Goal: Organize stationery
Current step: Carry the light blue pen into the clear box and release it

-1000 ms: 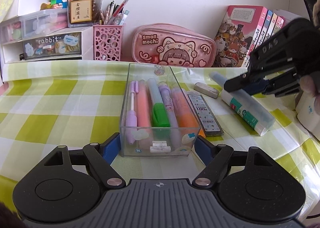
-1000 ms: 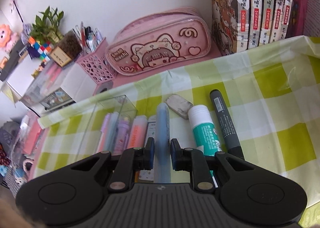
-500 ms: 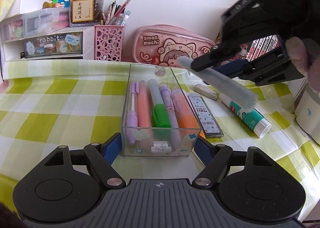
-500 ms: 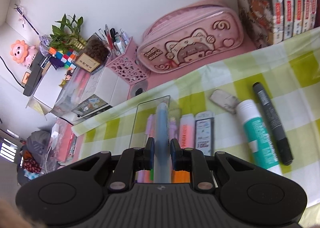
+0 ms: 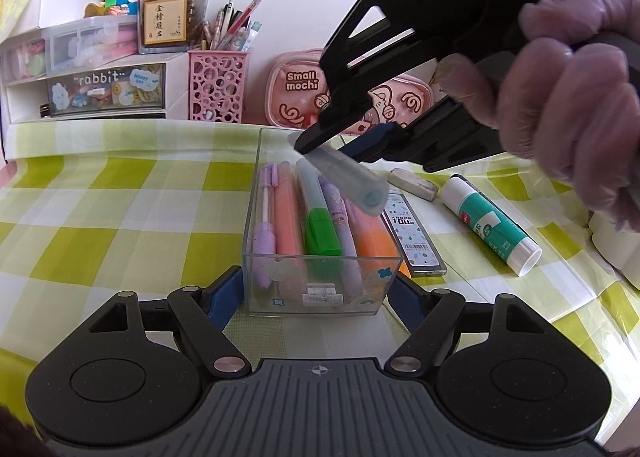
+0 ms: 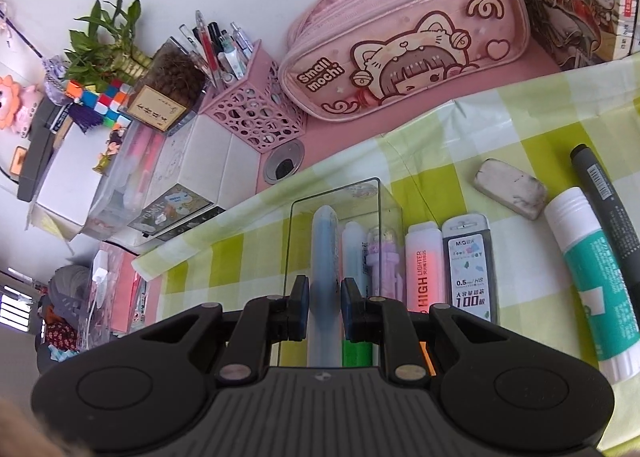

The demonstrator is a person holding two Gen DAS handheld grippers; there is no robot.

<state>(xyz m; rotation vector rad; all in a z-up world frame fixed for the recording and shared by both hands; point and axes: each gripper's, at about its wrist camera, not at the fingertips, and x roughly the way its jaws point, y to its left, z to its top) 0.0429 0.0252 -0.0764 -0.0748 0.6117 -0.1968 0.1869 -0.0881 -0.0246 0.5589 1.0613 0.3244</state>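
Two grippers work at one clear box point(image 5: 320, 257) on the checked cloth point(image 5: 120, 225). The left gripper point(image 5: 320, 289) has its blue pads against the box's near end, one on each side wall, clamped on it. The right gripper point(image 5: 340, 141), held by a gloved hand point(image 5: 572, 105), pinches a pale blue pen point(image 5: 348, 177) above the box's far half. The pen's long axis runs roughly along the box, tilted, its round end toward the left camera and lower than the gripped end. In the right wrist view the pen point(image 6: 326, 277) points away between the fingers, over the box's left side. Inside lie other pens lengthwise; how much free room remains between them is hard to judge. Right of the box lie a lead case point(image 5: 412, 233), an eraser point(image 5: 412, 184) and a glue stick point(image 5: 490, 223), apart from each other.
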